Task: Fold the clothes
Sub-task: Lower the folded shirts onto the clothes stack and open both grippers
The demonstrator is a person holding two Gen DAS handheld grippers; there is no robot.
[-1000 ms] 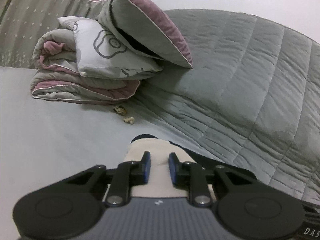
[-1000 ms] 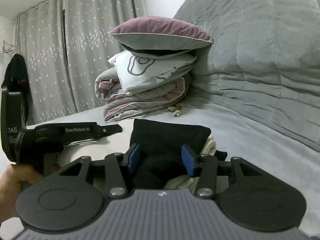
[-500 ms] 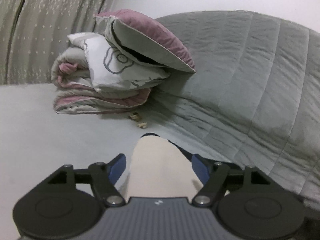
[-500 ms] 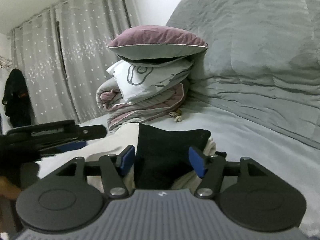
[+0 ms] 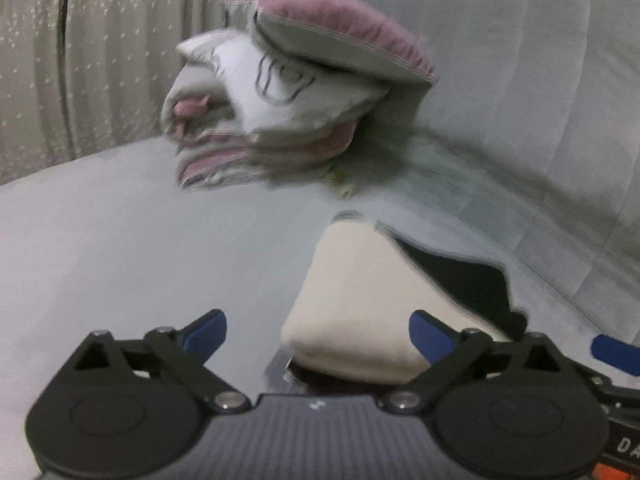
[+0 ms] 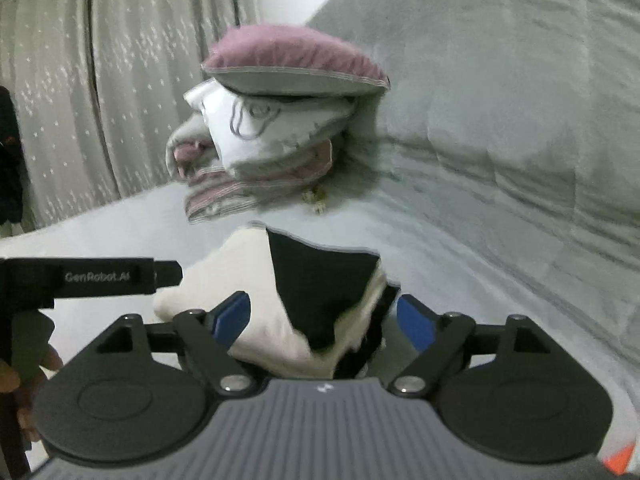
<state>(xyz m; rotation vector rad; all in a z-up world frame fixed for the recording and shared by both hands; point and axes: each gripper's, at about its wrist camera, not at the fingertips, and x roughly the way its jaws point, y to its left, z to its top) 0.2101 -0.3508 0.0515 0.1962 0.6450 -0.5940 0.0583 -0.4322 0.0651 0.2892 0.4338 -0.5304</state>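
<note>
Resting on the pale grey bed sheet (image 5: pixel 120 248) is one folded cream-and-black garment (image 5: pixel 352 300), cream layer on the left, black layer on the right, lying just ahead of both grippers. Jaws have just been opening on the left gripper (image 5: pixel 318 334) and now stand wide and released, its blue pads either side of the garment's near end without pressing it. Same story for the right gripper (image 6: pixel 322 320): jaws just opening, spread clear, the garment lying loose between them. Seen from the right wrist, the left tool's black arm reads "GenRobot.AI". Behind the garment sits one stack: a mauve-and-grey cushion (image 6: pixel 296 64) on top of a white printed pillow (image 6: pixel 272 128), over a folded grey-and-pink quilt (image 6: pixel 256 188). One quilted grey bedspread (image 6: pixel 500 100) rises on the right; spotted grey curtains (image 6: pixel 100 80) hang at the back.
</note>
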